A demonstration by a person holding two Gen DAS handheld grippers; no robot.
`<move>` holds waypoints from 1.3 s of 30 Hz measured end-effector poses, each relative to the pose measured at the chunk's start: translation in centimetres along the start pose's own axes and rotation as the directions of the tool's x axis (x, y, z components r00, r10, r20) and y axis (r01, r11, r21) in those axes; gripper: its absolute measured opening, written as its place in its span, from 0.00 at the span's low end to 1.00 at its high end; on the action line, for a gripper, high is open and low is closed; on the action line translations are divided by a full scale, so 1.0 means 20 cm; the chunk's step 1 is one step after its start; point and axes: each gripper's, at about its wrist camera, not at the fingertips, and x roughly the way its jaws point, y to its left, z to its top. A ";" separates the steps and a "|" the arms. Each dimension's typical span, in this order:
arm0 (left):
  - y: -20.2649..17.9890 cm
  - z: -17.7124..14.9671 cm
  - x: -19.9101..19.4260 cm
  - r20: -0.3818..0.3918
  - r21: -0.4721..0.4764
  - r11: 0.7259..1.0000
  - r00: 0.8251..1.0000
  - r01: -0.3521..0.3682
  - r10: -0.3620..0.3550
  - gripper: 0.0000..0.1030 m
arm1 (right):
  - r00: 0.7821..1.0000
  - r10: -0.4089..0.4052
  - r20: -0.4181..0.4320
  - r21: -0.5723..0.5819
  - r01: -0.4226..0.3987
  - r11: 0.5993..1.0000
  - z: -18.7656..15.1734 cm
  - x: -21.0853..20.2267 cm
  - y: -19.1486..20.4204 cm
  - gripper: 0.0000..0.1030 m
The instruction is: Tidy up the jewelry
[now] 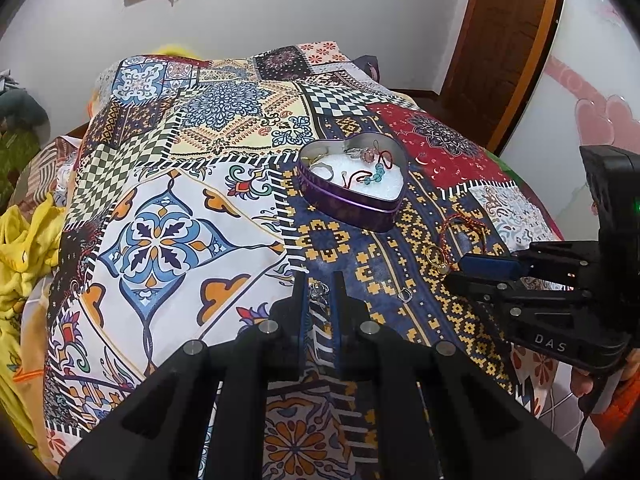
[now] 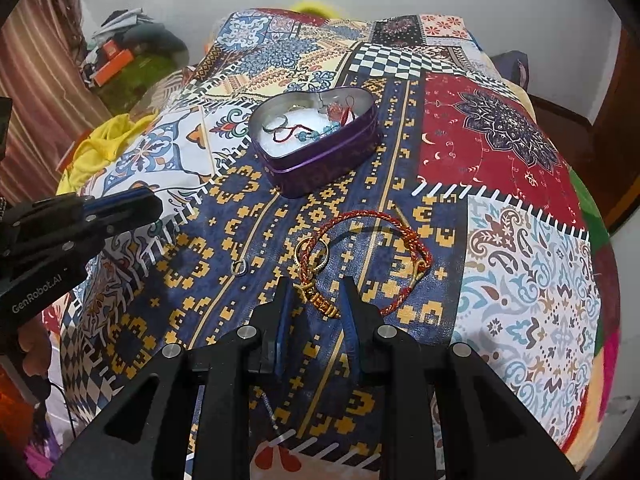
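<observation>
A red braided bracelet (image 2: 384, 256) lies on the patchwork bedspread (image 2: 500, 140), its gold-beaded stretch between the spread fingers of the right gripper (image 2: 316, 296). A gold ring (image 2: 313, 255) sits just beyond those tips, a small silver ring (image 2: 239, 267) to their left. The left gripper (image 1: 318, 280), slightly parted, brackets a clear trinket (image 1: 318, 290). Farther ahead of both stands the purple heart-shaped tin (image 2: 320, 168), jewelry inside.

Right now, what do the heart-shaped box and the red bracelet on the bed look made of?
Heart-shaped box: likely thin metal tin; purple outside, shiny silver inner wall, rolled rim. Red bracelet: braided cord, matte woven strands, with gold-coloured fittings near the right gripper, possibly metal.
</observation>
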 end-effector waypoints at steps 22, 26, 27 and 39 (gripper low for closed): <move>-0.03 0.11 -0.12 0.082 0.014 1.000 0.997 0.011 -0.012 0.08 | 0.987 0.003 0.159 0.004 -0.004 1.000 0.16 -0.23 0.04 0.06; -0.03 0.16 -0.15 0.112 0.020 1.000 0.994 0.012 -0.015 0.08 | 0.981 0.006 0.196 0.004 -0.007 1.000 0.23 -0.25 0.04 0.06; -0.03 0.17 -0.15 0.118 0.022 1.000 0.993 0.011 -0.014 0.08 | 0.979 0.009 0.203 0.006 -0.010 1.000 0.25 -0.25 0.04 0.06; 0.02 0.31 -0.13 0.170 0.010 1.000 0.985 0.015 -0.017 0.08 | 0.970 0.017 0.242 -0.017 -0.013 1.000 0.41 -0.22 0.05 0.06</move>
